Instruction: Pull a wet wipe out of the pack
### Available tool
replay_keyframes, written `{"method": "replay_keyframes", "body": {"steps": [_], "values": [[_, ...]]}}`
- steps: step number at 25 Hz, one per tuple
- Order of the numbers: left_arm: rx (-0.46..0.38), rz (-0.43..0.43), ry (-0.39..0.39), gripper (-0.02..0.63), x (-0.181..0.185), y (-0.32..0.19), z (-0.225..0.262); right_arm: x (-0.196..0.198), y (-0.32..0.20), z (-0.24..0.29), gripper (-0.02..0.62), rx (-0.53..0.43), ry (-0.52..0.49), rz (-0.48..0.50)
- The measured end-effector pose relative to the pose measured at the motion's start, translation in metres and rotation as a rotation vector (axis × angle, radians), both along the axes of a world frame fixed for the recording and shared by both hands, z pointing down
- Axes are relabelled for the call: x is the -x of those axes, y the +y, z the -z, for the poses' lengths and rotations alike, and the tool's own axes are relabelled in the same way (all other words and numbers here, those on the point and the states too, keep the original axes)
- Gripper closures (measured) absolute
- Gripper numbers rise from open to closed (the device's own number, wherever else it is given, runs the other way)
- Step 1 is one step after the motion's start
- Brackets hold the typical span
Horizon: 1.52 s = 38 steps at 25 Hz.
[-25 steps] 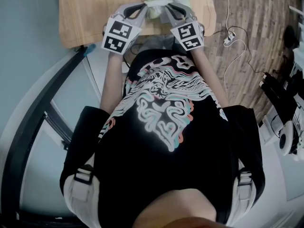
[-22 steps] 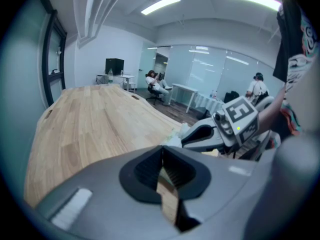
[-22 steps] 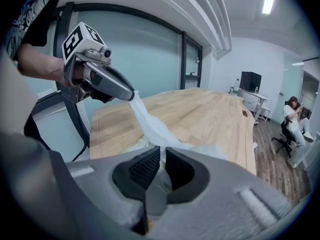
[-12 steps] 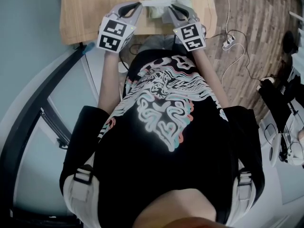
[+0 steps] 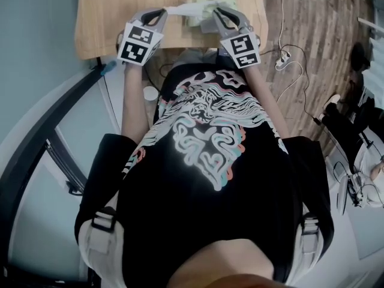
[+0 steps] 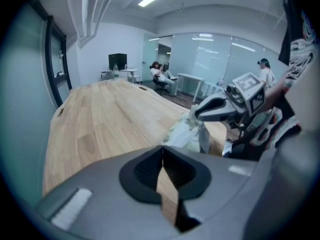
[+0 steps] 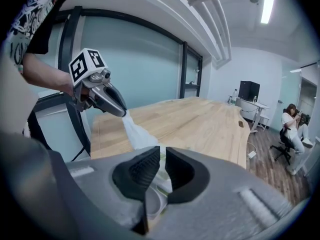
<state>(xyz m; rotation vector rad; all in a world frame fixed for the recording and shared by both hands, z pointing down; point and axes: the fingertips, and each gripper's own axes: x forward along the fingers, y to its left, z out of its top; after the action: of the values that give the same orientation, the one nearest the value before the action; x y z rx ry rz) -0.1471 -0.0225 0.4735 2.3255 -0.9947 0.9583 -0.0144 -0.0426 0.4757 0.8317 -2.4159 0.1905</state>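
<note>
The left gripper point(image 5: 162, 12), jaws pressed together on 1 wet wipe point(image 5: 181, 8), held the sheet stretched out from the pack point(image 5: 207, 2), which the right gripper point(image 5: 216, 12) pinched on the wooden table point(image 5: 108, 17).

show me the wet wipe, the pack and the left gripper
wet wipe point(image 7: 136, 133), right gripper view, middle of the stretched sheet
pack point(image 5: 207, 2), head view, its green top
left gripper point(image 7: 122, 113), right gripper view, between its shut fingertips
</note>
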Motion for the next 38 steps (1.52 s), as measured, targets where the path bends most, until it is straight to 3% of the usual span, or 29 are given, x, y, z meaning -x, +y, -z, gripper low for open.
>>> {"method": "replay_keyframes", "body": {"steps": [6, 15, 19, 22, 26, 32, 35, 37, 38], "values": [[0.054, 0.022, -0.024, 0.614, 0.017, 0.013, -0.018, 0.000, 0.007, 0.003, 0.561, 0.006, -0.013, 0.005], [0.024, 0.000, -0.130, 0.612, 0.033, 0.020, -0.043, 0.001, 0.010, 0.010, 0.561, 0.052, -0.029, -0.018], [0.008, 0.001, -0.109, 0.604, 0.036, 0.020, -0.043, 0.004, 0.013, 0.008, 0.561, 0.076, -0.039, -0.028], [0.029, 0.010, -0.071, 0.522, 0.031, 0.018, -0.047, 0.002, 0.012, 0.007, 0.561, 0.077, -0.037, -0.031], [0.055, 0.003, -0.035, 0.480, 0.026, 0.021, -0.052, 0.004, 0.009, 0.008, 0.561, 0.068, -0.034, -0.033], [0.010, 0.096, 0.038, 0.420, 0.032, 0.013, -0.051, 0.004, 0.011, 0.015, 0.561, 0.056, -0.031, -0.035], [-0.032, 0.134, 0.050, 0.463, 0.036, 0.013, -0.047, 0.000, 0.014, 0.019, 0.561, 0.038, -0.034, -0.048], [-0.079, 0.167, 0.074, 0.593, 0.038, 0.011, -0.037, -0.006, 0.014, 0.023, 0.563, 0.024, -0.050, -0.063], [-0.100, 0.186, 0.083, 0.617, 0.039, 0.010, -0.033, -0.011, 0.013, 0.026, 0.563, 0.019, -0.060, -0.079]]}}
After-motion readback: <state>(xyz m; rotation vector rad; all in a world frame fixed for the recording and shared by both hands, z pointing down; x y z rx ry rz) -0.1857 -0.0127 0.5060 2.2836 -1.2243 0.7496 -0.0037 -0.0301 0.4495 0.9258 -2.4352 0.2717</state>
